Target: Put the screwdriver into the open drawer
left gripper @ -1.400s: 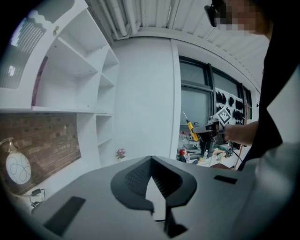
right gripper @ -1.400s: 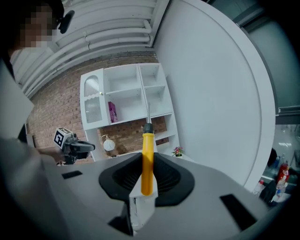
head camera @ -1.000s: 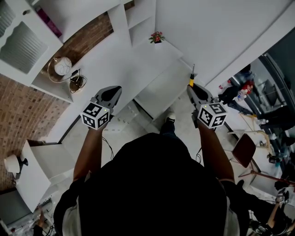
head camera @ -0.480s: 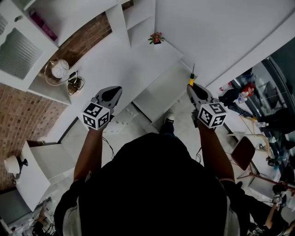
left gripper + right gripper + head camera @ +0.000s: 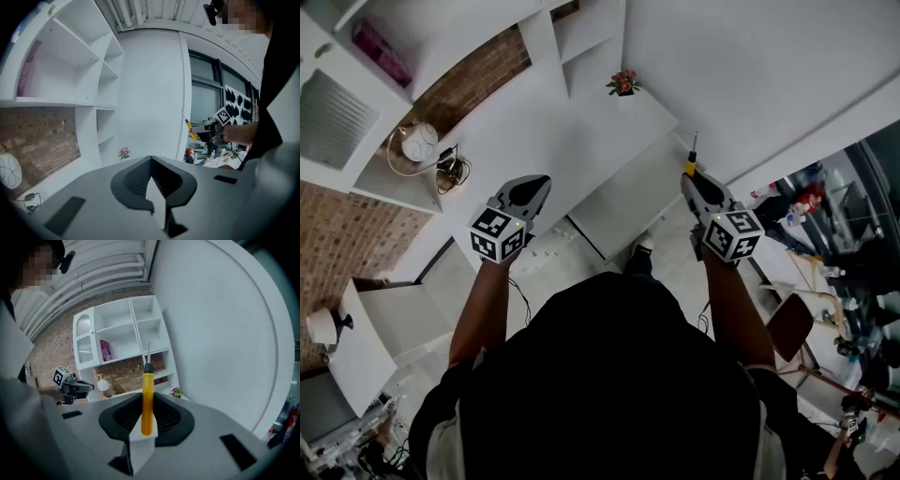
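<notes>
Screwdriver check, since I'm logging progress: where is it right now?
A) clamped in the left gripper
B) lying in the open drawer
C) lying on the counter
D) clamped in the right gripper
D: the right gripper has its jaws shut on the yellow handle of the screwdriver, while the left gripper is shut on nothing.

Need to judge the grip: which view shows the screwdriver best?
Right gripper view: the screwdriver sits large, centred, clamped in the tongs of the right gripper. Head view shows it small; left gripper view, tiny, distant.

we count two grippers, left gripper (image 5: 538,184) and right gripper (image 5: 687,179), one screwdriver (image 5: 690,161), one open drawer (image 5: 623,202), one flower pot (image 5: 622,82), one clock (image 5: 419,141).
</notes>
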The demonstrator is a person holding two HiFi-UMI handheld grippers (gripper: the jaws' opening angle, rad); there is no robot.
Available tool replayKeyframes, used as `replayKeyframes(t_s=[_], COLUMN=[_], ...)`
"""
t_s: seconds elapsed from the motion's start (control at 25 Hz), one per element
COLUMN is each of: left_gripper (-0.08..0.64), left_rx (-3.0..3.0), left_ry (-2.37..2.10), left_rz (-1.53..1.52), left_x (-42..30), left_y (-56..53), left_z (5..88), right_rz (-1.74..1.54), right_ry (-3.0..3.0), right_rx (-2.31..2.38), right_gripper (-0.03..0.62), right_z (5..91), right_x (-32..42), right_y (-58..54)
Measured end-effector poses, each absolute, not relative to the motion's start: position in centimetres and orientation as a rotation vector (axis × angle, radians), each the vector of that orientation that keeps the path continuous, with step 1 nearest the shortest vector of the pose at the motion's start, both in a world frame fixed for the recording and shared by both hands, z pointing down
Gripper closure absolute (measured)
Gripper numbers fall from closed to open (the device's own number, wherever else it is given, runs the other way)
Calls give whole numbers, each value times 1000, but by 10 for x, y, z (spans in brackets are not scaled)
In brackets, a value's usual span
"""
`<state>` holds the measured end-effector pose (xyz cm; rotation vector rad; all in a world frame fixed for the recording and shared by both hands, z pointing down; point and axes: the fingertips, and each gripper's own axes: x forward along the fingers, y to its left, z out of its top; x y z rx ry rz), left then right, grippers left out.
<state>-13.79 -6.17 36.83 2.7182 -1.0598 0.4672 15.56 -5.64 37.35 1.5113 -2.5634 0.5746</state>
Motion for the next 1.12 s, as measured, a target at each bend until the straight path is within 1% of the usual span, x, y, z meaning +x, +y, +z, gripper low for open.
replayKeyframes(t_s=[0.8, 1.12], left_gripper=[545, 545], left_rx=[2609, 2567], left_ry=[-1156, -1183], left_rz=[459, 464], left_x=[-126, -118], left_y=[-144, -167], left_z=[386, 393], right_rz=[600, 537], right_ry=[-2557, -2544], right_rx=[1333, 1263], right_gripper=[508, 508], right_z=[389, 398], right_x=[165, 168], right_y=[-163, -197])
